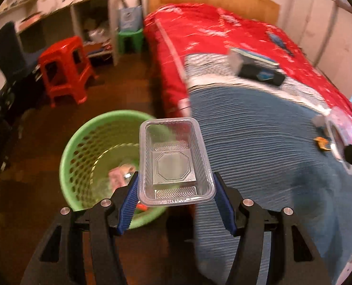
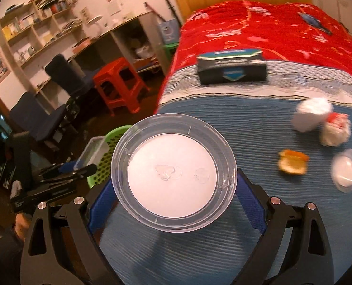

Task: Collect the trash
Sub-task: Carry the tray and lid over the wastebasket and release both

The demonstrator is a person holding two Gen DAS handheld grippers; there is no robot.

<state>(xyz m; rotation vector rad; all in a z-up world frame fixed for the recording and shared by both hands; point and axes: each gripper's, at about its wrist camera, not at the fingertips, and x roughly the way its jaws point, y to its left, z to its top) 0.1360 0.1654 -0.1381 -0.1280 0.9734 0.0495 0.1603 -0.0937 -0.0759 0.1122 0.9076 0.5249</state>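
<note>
My left gripper [image 1: 176, 187] is shut on a clear rectangular plastic tray [image 1: 173, 161] and holds it over the right rim of the green trash basket [image 1: 81, 142], which stands on the floor beside the bed and holds some trash. My right gripper [image 2: 173, 190] is shut on a round clear plastic lid [image 2: 173, 173] above the blue bedspread. On the bed to its right lie a white paper cup [image 2: 311, 114], a crumpled wrapper [image 2: 335, 130], an orange scrap [image 2: 293, 161] and a small clear lidded cup [image 2: 347, 169]. The basket's rim [image 2: 109, 147] and the left gripper [image 2: 64, 178] show at the left.
A dark box [image 2: 231, 67] lies on the bed [image 1: 259, 123] farther back, also in the left view [image 1: 259, 68]. A red stool [image 1: 64, 68], a green stool [image 1: 130, 38], dark chairs [image 2: 38, 116] and a desk with shelves stand on the left.
</note>
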